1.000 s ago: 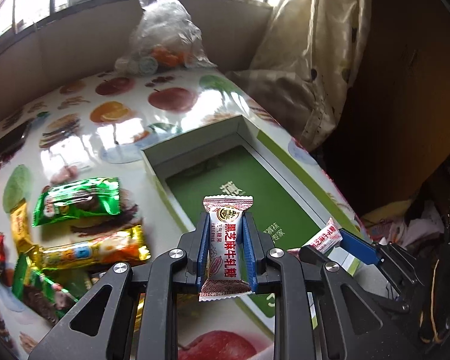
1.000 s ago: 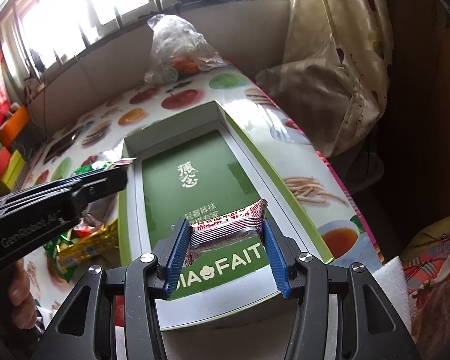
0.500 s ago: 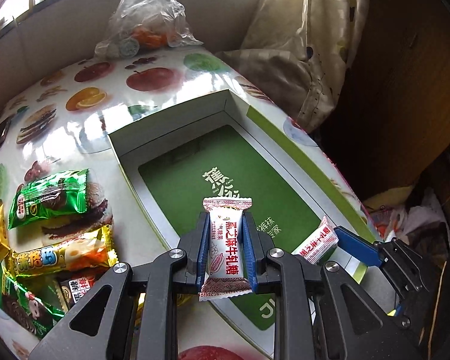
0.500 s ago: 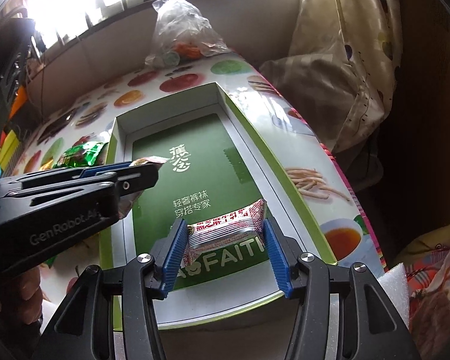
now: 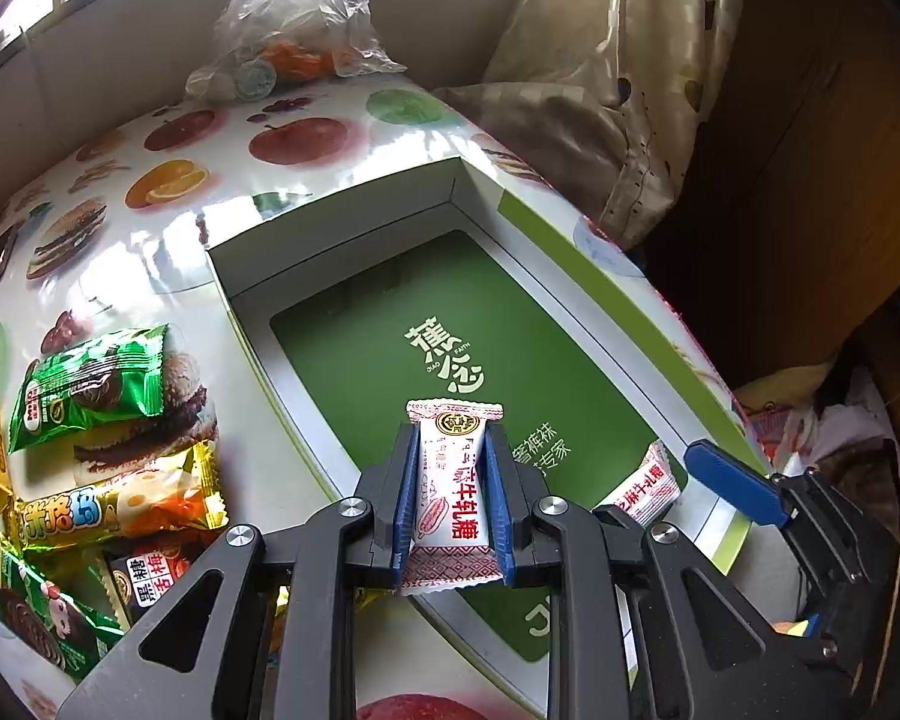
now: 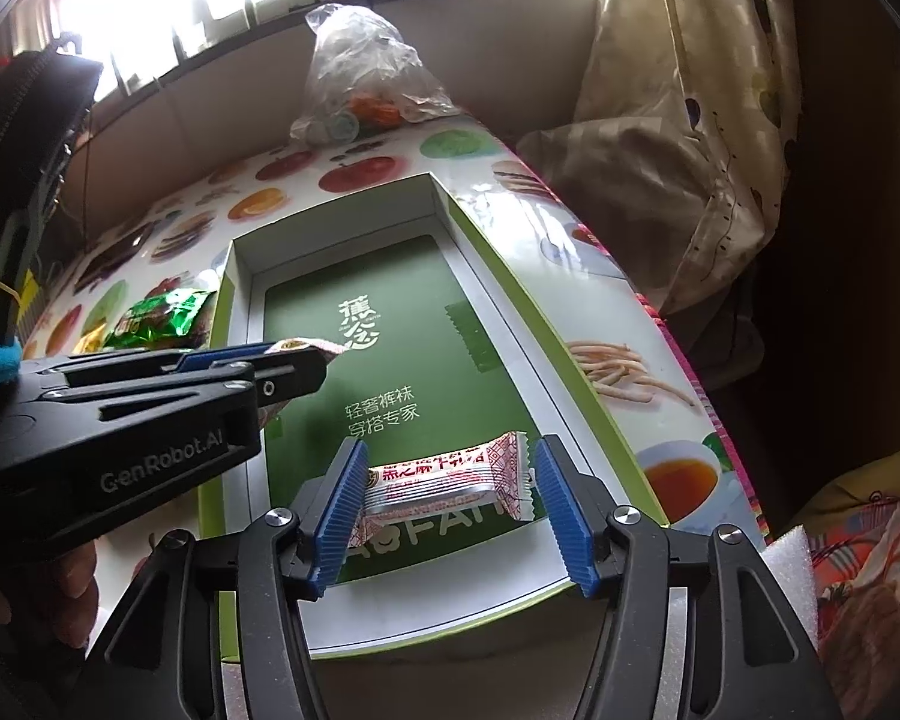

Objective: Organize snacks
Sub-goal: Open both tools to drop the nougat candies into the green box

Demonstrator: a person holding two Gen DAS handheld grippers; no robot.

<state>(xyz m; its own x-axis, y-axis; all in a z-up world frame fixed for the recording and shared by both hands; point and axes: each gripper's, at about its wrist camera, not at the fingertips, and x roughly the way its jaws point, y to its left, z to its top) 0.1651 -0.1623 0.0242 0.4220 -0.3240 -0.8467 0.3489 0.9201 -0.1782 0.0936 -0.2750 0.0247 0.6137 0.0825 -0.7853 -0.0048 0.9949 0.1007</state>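
Observation:
A shallow box [image 5: 342,210] with a green floor lies on the fruit-print table. My left gripper [image 5: 450,456] is shut on a white-and-red nougat candy [image 5: 453,498], held upright over the box's near end. In the right wrist view the left gripper [image 6: 297,360] comes in from the left above the box [image 6: 330,240]. My right gripper [image 6: 450,456] is low in the box's near right corner and its jaws are opening. A second nougat candy [image 6: 444,480] lies on the box floor between them, with a gap at the right pad. The same candy [image 5: 645,489] shows in the left wrist view.
Loose snacks lie left of the box: a green pack [image 5: 90,384], a yellow-orange bar [image 5: 120,504] and several more below them. A clear plastic bag [image 5: 294,42] sits at the table's far end. A curtain [image 5: 600,90] hangs past the table's right edge.
My right gripper's jaws have spread apart and its candy has come to rest on the box floor. My left gripper has sunk lower over the box, still holding its candy.

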